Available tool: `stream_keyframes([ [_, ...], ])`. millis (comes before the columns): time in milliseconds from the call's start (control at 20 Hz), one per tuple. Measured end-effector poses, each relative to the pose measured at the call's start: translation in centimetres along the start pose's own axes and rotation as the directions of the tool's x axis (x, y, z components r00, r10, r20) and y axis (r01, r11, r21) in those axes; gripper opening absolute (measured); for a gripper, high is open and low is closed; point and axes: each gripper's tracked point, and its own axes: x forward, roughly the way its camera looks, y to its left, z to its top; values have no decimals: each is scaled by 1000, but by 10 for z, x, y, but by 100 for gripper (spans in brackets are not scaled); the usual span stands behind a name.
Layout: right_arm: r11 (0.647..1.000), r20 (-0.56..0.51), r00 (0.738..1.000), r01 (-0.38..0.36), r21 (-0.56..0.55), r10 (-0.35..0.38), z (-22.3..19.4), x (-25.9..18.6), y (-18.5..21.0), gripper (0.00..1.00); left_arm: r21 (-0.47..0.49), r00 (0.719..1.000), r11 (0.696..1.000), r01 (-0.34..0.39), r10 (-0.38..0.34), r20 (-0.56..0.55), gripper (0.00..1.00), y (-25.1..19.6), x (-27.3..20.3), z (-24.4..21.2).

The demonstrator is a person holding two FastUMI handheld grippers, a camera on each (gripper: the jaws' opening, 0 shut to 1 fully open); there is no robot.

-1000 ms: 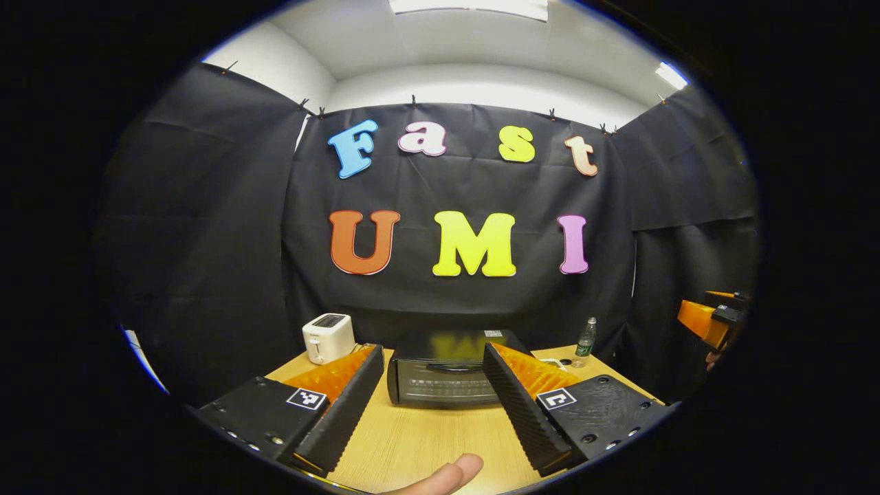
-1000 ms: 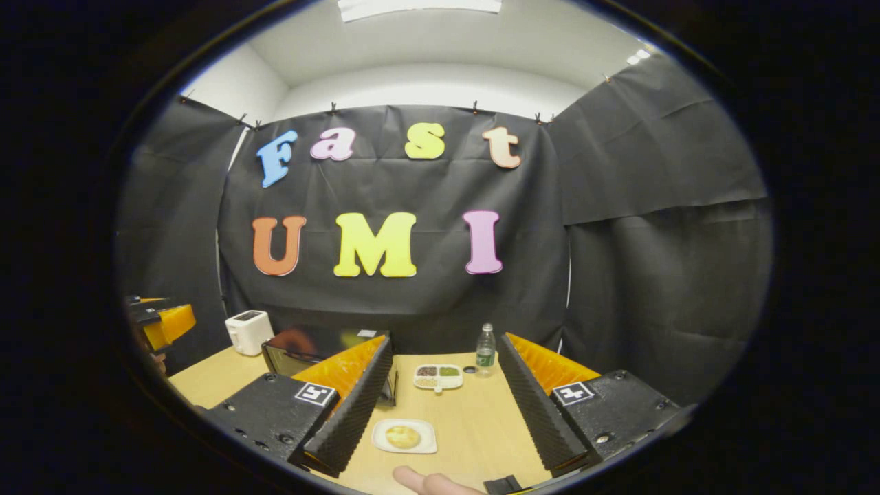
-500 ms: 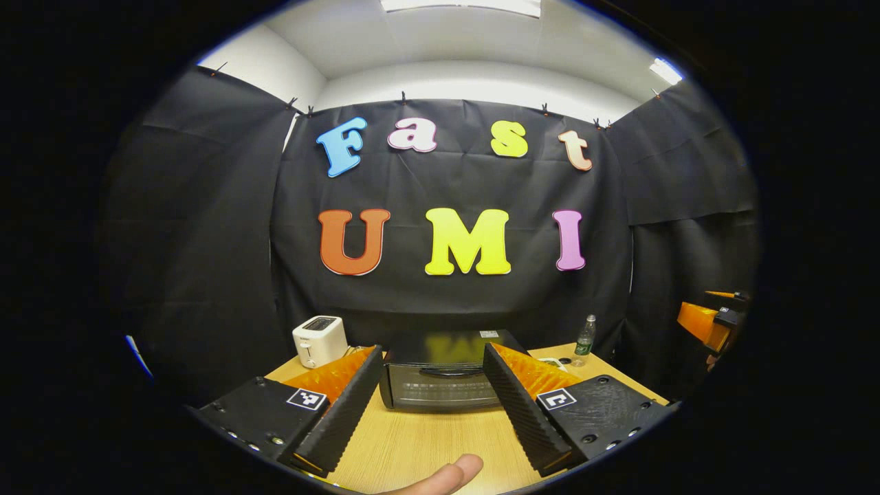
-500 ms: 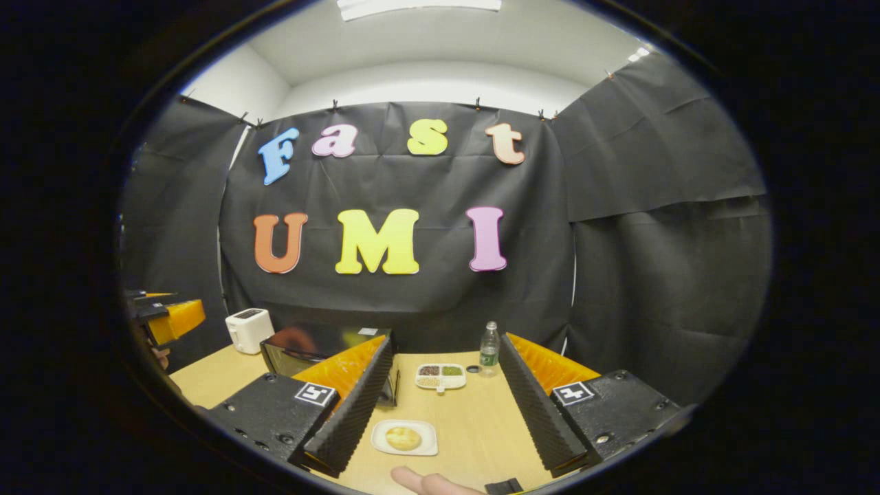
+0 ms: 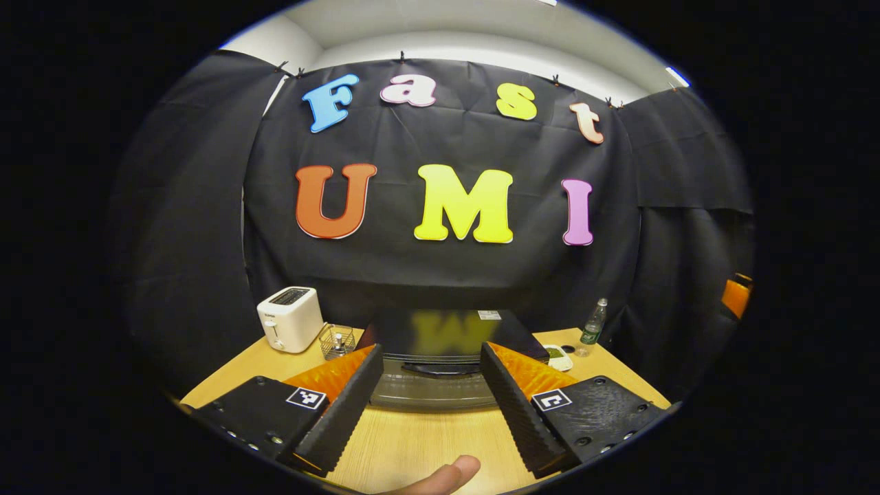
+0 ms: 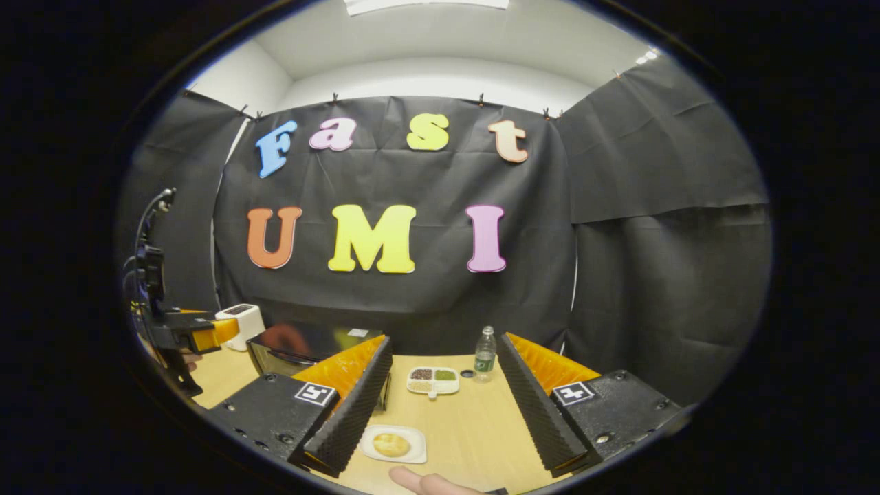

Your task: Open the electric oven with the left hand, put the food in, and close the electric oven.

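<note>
Directly ahead of the left gripper (image 5: 430, 385), whose jaws stood wide apart and held nothing, sat the electric oven (image 5: 440, 357): a low black box with a glossy top, a glass door that was shut and a dark curved handle across its upper edge, framed between the two fingers. The right gripper (image 6: 440, 405) also had its jaws spread and empty, and between them on the wooden counter (image 6: 474, 433) lay the food (image 6: 390, 444), a round golden piece on a small white plate (image 6: 414, 448) near the left finger. Farther out stood a divided white tray (image 6: 433, 380) and a green-labelled bottle (image 6: 485, 354). Left of the oven stood a white toaster (image 5: 290, 319) and a small wire basket (image 5: 337, 342). A fingertip (image 5: 443, 474) showed at the bottom edge. Compared with a second earlier, the left gripper had moved closer to the oven, which loomed larger, and the basket had come into sight.
</note>
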Motion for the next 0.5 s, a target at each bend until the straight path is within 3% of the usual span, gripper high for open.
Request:
stream_keyframes([
  [500, 1000, 0, 1000, 23, -16, -23, -5, 22, -18, 96, 16, 987, 999, 34, -31, -158, 93, -16, 100, -53],
])
